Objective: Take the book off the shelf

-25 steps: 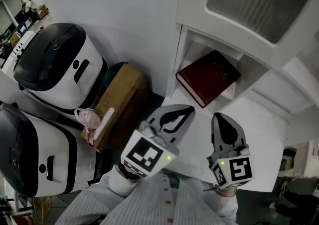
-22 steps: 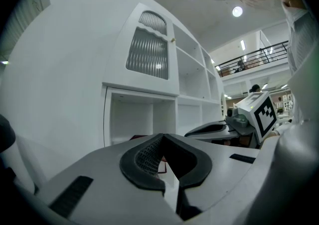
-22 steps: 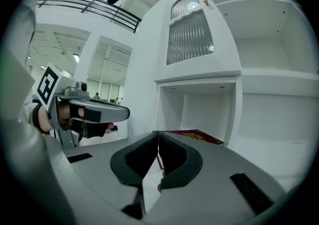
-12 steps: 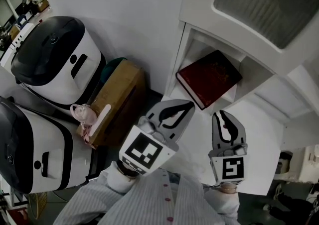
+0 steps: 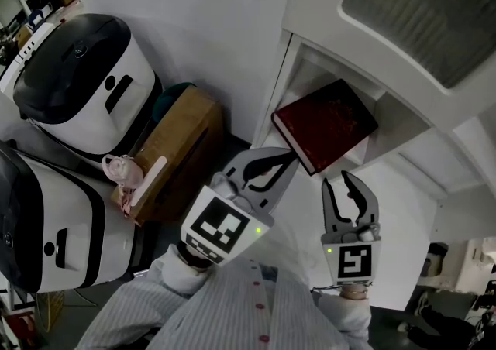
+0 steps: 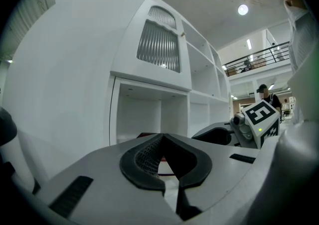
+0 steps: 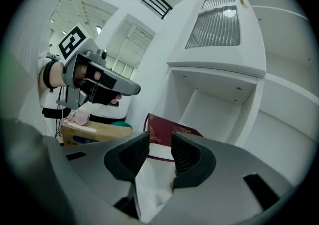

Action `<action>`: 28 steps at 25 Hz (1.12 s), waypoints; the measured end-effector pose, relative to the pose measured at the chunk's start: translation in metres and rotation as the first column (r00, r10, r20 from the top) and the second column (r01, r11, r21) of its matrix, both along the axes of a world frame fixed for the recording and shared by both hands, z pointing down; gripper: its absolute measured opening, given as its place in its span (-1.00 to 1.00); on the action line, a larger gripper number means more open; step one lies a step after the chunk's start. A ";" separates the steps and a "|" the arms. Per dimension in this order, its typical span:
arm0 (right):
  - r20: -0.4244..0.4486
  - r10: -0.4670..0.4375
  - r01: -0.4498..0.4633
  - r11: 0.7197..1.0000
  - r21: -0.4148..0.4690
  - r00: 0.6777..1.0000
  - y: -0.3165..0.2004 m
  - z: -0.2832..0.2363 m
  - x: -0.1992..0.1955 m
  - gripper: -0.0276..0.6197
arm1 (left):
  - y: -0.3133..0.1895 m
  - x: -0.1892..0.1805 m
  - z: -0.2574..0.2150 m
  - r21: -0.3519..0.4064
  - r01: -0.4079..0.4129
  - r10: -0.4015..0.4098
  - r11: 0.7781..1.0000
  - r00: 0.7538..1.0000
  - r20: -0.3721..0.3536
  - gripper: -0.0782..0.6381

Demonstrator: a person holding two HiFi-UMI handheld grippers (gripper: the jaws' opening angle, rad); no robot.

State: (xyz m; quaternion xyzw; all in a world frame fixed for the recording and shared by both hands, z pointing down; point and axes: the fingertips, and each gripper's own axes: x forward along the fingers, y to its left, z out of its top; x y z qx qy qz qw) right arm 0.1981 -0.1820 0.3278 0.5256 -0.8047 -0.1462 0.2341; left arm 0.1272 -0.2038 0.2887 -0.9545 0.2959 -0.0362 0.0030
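Starting big: white shelf (image 5: 283,85) up at 1 o'clock in the head view, lowest open bay. Flat on that bay's floor, the dark red book (image 5: 325,124), set on the diagonal, spine edge running 11 to 5 o'clock, near corner aimed back at 6. True long axis hard to call, too foreshortened.

Now the left tongs (image 5: 285,161), closed on nothing, tip just beside the spine edge, with the book at 1 o'clock from it. Then the right tongs (image 5: 346,180), opening right now, nothing between the pads, with the book at 12 o'clock, near but apart. Straight through the gap in the right gripper view: book (image 7: 162,130) dead ahead.

Probably the right side's grab, given that line-up.

Unclear: the bay's back under the upper cabinet. In the left gripper view, barely a red sliver past the closed tips.
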 end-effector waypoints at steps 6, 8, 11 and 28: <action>-0.195 -0.019 0.008 0.998 -0.056 0.981 -0.005 0.024 0.006 -0.46 | -0.009 0.001 0.012 -0.026 0.014 -0.014 1.000 1.000 0.013 -0.75; -0.266 -0.017 0.002 0.998 -0.056 0.964 -0.009 0.030 0.008 -0.38 | -0.013 0.001 0.016 -0.037 0.020 -0.019 0.999 1.000 0.017 -0.75; -0.332 -0.013 0.006 1.000 -0.023 0.943 -0.014 0.031 0.009 -0.31 | -0.018 0.001 0.019 -0.048 0.028 -0.027 0.998 0.999 0.022 -0.75; -0.588 0.034 0.016 0.997 0.079 0.808 -0.029 0.058 0.029 -0.10 | -0.047 -0.004 0.037 -0.086 0.045 -0.041 0.995 0.998 0.047 -0.75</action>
